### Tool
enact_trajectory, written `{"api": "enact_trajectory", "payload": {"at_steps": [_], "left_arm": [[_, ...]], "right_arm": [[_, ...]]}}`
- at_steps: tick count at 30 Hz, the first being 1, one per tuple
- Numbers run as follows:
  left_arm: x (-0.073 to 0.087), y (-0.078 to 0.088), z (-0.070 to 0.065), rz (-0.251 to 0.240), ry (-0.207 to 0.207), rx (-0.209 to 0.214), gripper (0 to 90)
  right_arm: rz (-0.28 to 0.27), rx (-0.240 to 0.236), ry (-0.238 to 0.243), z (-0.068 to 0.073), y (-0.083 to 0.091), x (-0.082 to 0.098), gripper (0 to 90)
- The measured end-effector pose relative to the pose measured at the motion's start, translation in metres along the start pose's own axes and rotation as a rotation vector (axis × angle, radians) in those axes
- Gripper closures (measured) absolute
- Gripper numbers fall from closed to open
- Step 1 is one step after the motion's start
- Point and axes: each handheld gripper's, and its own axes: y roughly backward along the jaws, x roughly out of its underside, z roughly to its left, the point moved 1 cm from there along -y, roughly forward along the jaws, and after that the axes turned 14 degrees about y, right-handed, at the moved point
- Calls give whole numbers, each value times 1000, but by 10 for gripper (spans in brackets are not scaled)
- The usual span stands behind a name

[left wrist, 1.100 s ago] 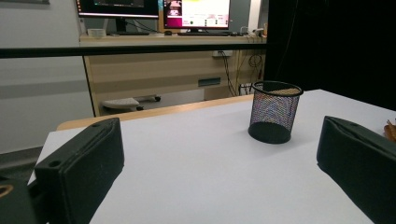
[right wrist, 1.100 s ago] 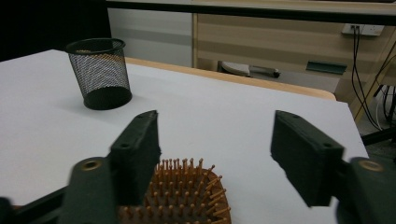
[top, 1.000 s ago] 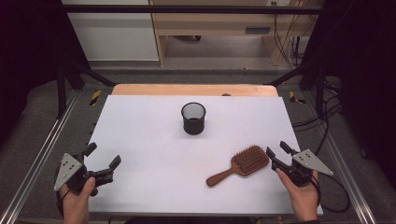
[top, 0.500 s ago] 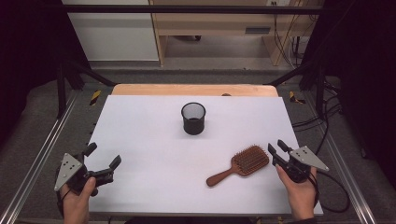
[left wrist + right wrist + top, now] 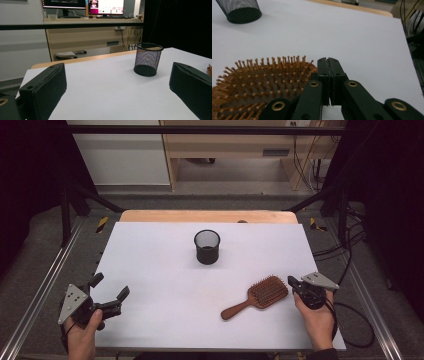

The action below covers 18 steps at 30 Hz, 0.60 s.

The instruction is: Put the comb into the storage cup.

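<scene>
A wooden paddle hairbrush (image 5: 267,291) lies bristles-up on the white table (image 5: 150,265), its handle pointing toward the near left. My right gripper (image 5: 292,283) sits just right of the brush head. Its jaws have just been closing and are now shut flat against each other with nothing between them. In the right gripper view the right gripper (image 5: 328,61) has its tips at the rim of the brush head (image 5: 262,82). My left gripper (image 5: 110,286) hovers open at the near left corner, nothing in it. In the left gripper view the left gripper (image 5: 117,75) has its jaws wide apart.
A black mesh cup (image 5: 207,246) stands upright mid-table, beyond the brush; it is also in the left gripper view (image 5: 147,59) and the right gripper view (image 5: 239,10). A wooden strip (image 5: 210,216) edges the far side. Metal rails (image 5: 45,285) and cables (image 5: 350,245) flank the table.
My right gripper's jaws went from open to shut while the hand slid a little left toward the brush head. The left gripper and the brush stayed put.
</scene>
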Motion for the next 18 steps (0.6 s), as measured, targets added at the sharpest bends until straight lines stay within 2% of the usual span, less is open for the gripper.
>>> {"api": "enact_trajectory", "payload": {"at_steps": [7,10,15,18], "left_arm": [[0,0,0,0,-4,-4,17],[0,0,1,-1,1,-4,17],[0,-1,0,3,-2,-2,17],[0,-1,0,3,-2,-1,17]], "right_arm": [[66,-24,-45,-5,-8,5,900],[78,-34,-63,-6,-12,6,900],[119,-47,-60,-5,-18,7,900],[123,-57,-59,-5,-18,8,900]]}}
